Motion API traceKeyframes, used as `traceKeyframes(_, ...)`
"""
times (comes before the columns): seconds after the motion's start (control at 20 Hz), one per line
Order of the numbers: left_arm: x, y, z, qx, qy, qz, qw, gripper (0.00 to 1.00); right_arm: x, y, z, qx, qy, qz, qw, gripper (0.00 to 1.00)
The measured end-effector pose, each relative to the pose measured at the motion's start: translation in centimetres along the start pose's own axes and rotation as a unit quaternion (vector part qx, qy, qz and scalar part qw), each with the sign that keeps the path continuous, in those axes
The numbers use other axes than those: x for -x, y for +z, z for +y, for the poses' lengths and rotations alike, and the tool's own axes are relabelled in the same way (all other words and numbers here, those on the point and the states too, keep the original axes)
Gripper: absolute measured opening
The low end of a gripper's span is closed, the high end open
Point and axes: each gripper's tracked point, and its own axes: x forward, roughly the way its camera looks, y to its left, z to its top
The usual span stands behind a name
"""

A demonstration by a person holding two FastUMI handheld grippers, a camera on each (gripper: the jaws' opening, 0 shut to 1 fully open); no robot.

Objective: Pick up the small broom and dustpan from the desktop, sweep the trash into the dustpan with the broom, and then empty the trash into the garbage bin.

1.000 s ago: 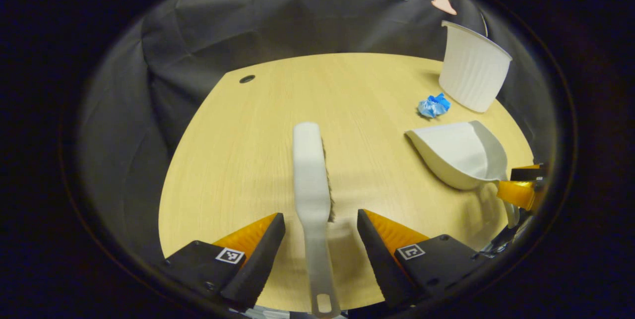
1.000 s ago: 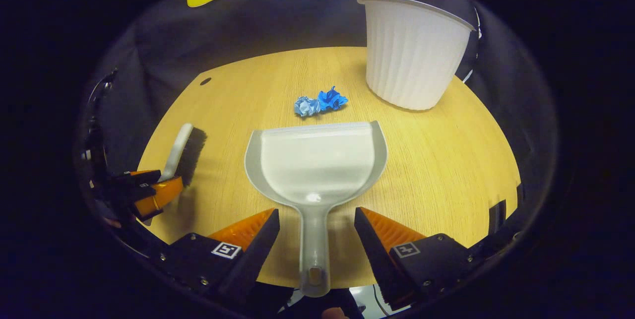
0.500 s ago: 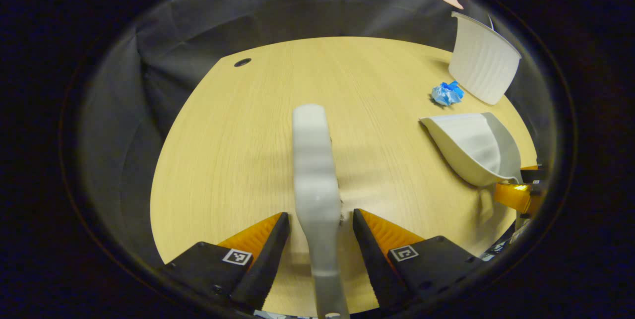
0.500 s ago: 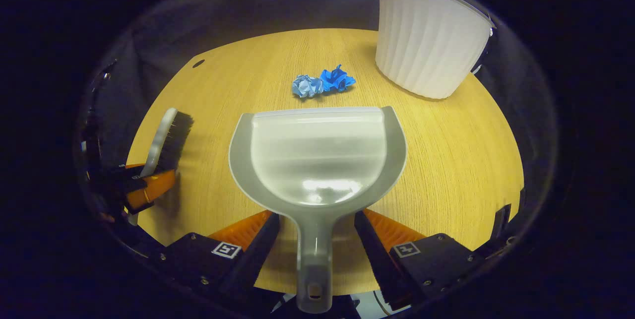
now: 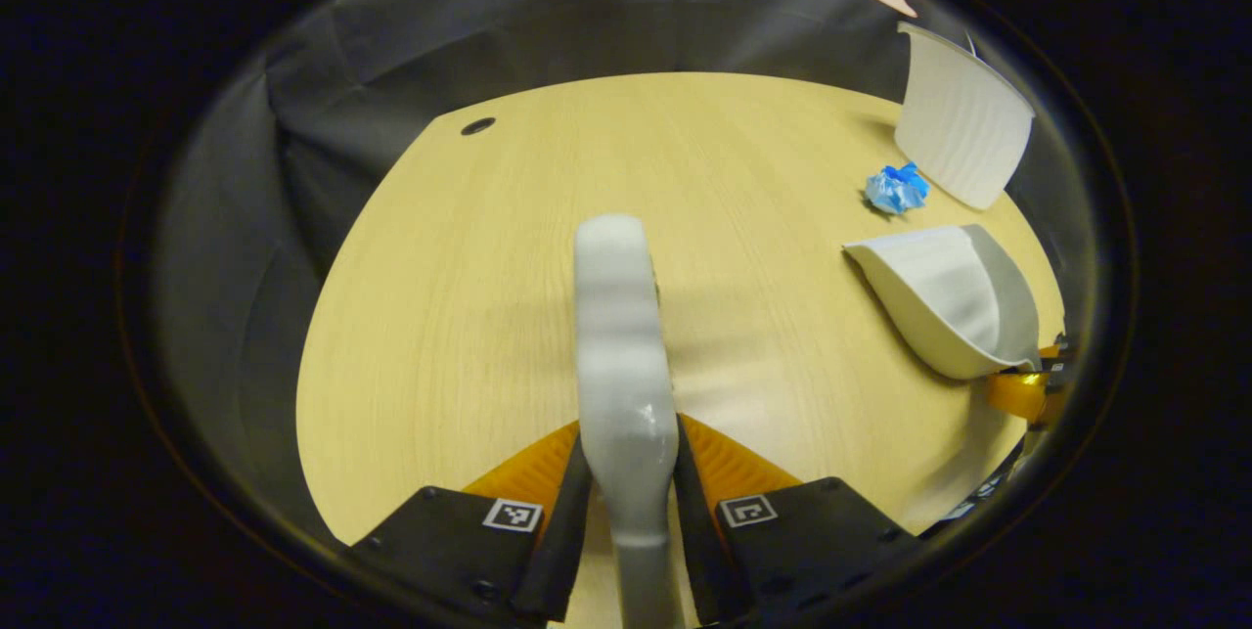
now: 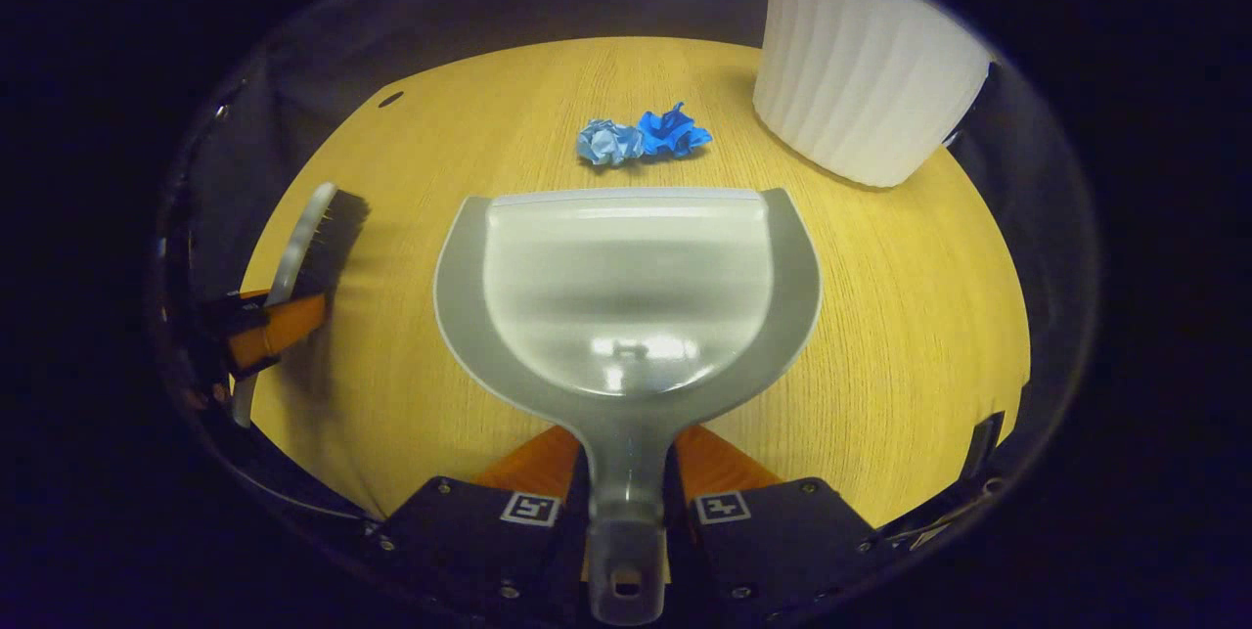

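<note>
— Left gripper view: we have our left claw pinching the broom handle, its head above the worktop.

— Ours, the right claw, clamps the dustpan; beyond lie blue paper scraps, seemingly two, near the bin.

L gripper & R gripper both clamped, level.

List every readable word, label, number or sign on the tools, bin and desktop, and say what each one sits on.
No readable text on the broom, dustpan, garbage bin, blue paper trash or desktop.
Square black-and-white coded markers, not text, sit on the left gripper and the right gripper.
</note>
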Motion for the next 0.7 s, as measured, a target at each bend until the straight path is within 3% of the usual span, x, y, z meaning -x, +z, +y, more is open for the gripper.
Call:
traceKeyframes(0.25, 0.0, 0.4, -0.2, -0.003, -0.004, 0.000, 1.000, 0.46, 0.1, 0.0, -0.3, 0.007, 0.002, -0.005, 1.000, 0.33)
traceKeyframes(0.35, 0.1, 1.1, -0.3, -0.007, -0.006, -0.001, 1.000, 0.48, 0.1, 0.0, -0.6, 0.009, 0.008, -0.009, 1.000, 0.34)
traceKeyframes(0.4, -0.2, 1.5, -0.5, -0.010, -0.009, -0.002, 1.000, 0.44, 0.2, -0.1, -0.9, 0.013, 0.010, -0.008, 1.000, 0.34)
traceKeyframes(0.7, -0.8, 6.3, -2.9, -0.051, -0.024, -0.020, 0.998, 0.42, 0.4, -0.1, -3.5, 0.037, 0.023, -0.010, 0.999, 0.29)
